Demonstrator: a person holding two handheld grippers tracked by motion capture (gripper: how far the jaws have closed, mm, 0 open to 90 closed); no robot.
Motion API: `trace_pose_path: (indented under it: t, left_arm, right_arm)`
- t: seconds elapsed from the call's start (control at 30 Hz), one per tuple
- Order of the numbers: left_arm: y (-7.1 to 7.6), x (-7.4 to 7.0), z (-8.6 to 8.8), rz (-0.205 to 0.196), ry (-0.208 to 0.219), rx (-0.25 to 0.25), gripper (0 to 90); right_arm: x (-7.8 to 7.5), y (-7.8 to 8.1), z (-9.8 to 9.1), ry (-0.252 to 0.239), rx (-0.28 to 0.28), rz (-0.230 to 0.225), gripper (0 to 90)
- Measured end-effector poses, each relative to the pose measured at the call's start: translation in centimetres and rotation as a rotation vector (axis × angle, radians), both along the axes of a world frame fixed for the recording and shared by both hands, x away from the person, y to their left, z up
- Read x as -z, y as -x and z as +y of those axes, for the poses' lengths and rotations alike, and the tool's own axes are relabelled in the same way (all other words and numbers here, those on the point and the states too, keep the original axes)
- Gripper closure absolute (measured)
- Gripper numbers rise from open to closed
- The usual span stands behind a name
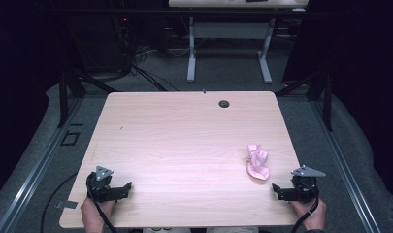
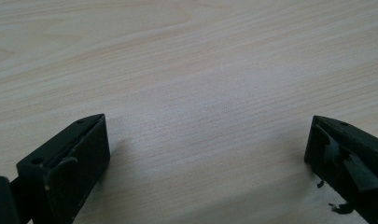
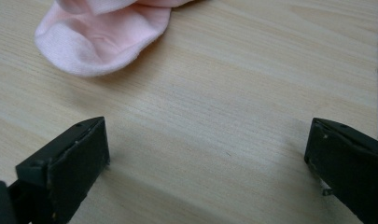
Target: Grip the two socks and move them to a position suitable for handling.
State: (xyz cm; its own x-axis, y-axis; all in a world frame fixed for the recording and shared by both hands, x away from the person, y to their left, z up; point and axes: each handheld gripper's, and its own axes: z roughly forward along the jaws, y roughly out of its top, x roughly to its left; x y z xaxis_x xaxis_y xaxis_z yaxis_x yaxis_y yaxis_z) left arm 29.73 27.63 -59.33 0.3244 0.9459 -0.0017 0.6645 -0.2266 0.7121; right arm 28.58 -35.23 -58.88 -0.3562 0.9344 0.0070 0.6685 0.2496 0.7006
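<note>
A light wood bench (image 1: 184,141) with a cable hole (image 1: 224,103) is set on grey carpet (image 1: 223,73). A white-legged desk (image 1: 228,29) is seen behind, cables (image 1: 136,63) are piled left, surroundings kept pretty dark.

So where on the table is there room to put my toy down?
Nearly everywhere: the wooden table is bare from the left gripper across to the pink sock, and back to the cable hole. Only the sock's corner by the right gripper is tight.
</note>
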Motion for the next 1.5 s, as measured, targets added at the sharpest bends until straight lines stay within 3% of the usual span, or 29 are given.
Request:
trace_pose_path:
  t: [0.37, 0.5, 0.9, 1.1, 1.33, 1.5]
  left_arm:
    - [0.0, 0.0, 0.0, 0.000, 0.000, -0.002, 0.1]
    - [0.0, 0.0, 0.0, -0.001, 0.001, -0.004, 0.1]
    - [0.0, 0.0, 0.0, 0.001, 0.000, -0.005, 0.1]
    - [0.0, 0.0, 0.0, 0.001, 0.000, -0.006, 0.1]
    - [0.0, 0.0, 0.0, 0.001, 0.000, -0.006, 0.1]
    - [0.0, 0.0, 0.0, 0.002, -0.003, -0.005, 0.1]
  right_arm:
    - [-0.2, -0.3, 0.1, 0.004, 0.005, 0.025, 0.0]
    - [-0.8, -0.4, 0.1, -0.028, 0.001, 0.041, 0.0]
    - [-5.9, -1.6, 2.9, 0.004, -0.076, 0.017, 0.1]
    - [-7.2, -3.1, 4.9, 0.037, -0.120, 0.019, 3.5]
    - [-7.9, -5.2, 7.0, 0.062, -0.165, 0.032, 18.1]
    - [-7.2, -7.1, 8.2, 0.076, -0.170, 0.056, 31.7]
